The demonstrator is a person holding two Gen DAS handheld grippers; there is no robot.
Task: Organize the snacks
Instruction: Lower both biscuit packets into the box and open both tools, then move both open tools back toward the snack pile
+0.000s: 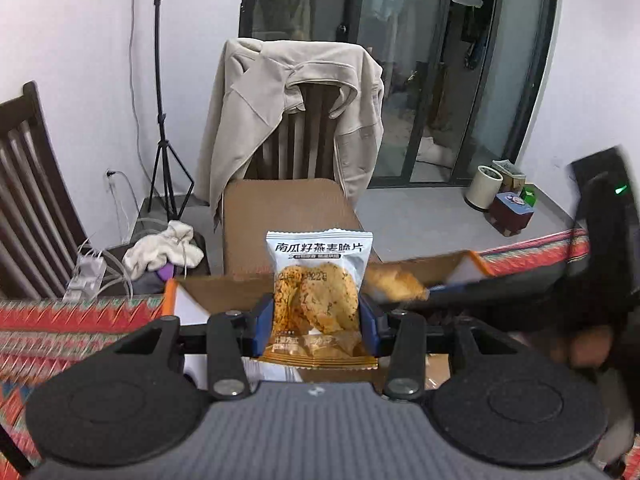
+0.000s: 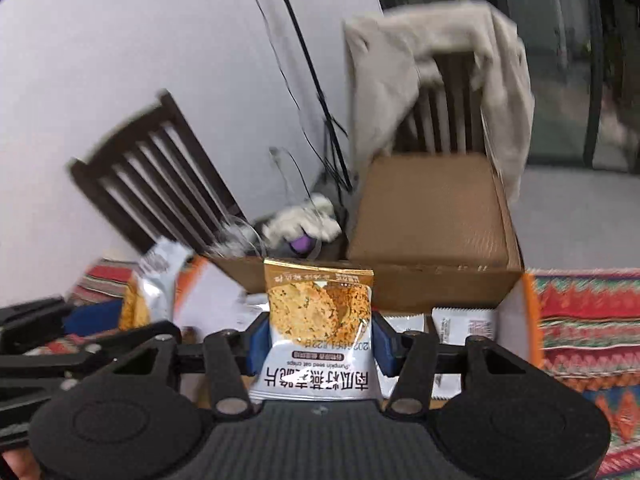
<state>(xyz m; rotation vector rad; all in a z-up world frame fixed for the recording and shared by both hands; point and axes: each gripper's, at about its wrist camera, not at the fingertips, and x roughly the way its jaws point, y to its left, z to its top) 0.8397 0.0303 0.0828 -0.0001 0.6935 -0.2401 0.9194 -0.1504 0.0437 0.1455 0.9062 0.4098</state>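
Observation:
My left gripper (image 1: 318, 320) is shut on an oat crisp packet (image 1: 320, 280), held upright above the open cardboard box (image 1: 224, 292). My right gripper (image 2: 316, 344) is shut on a second oat crisp packet (image 2: 318, 320), held upside down over the same box (image 2: 440, 284). Several white packets (image 2: 464, 324) lie inside the box. The right gripper shows blurred in the left wrist view (image 1: 404, 286), to the right. The left gripper's packet (image 2: 154, 284) shows blurred at the left of the right wrist view.
The table has a red patterned cloth (image 1: 60, 320). A chair draped with a beige jacket (image 1: 296, 120) stands behind the box, with its flap (image 1: 288, 220) leaning on the chair seat. Another dark chair (image 1: 28, 200) is at the left. A tripod (image 1: 162, 120) and cables are by the wall.

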